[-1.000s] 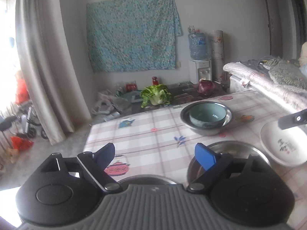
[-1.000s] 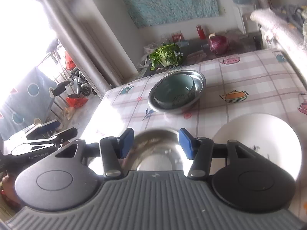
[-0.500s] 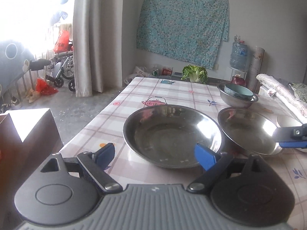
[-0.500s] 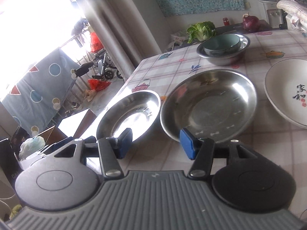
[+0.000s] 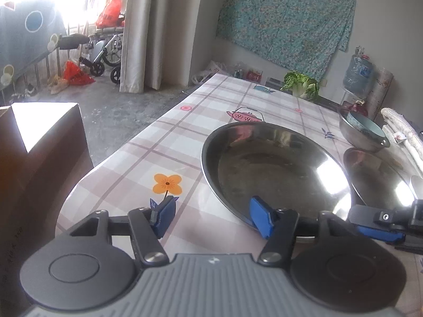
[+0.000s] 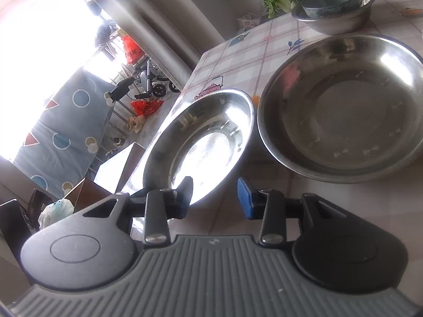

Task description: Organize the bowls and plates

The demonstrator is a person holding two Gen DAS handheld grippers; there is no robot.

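steel plates sit side by side on the checked counter (image 5: 185, 132): the left plate (image 5: 275, 169) nearer its edge, the second plate (image 6: 343, 105) to its right. the left hand-held gripper (image 5: 211, 216), its jaws just narrowing, straddles the left plate's near rim without pressing it. further right, the right hand-held gripper (image 6: 215, 195), also closing, stands half open, one finger over that plate's rim; a teal bowl (image 6: 331, 1) nests in a steel basin (image 6: 341, 23) behind.

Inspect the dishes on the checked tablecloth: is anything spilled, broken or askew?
Nothing stands out. The two shallow round steel dishes sit empty side by side; the teal ceramic bowl rests inside the deep steel bowl. No spill or damage shows.
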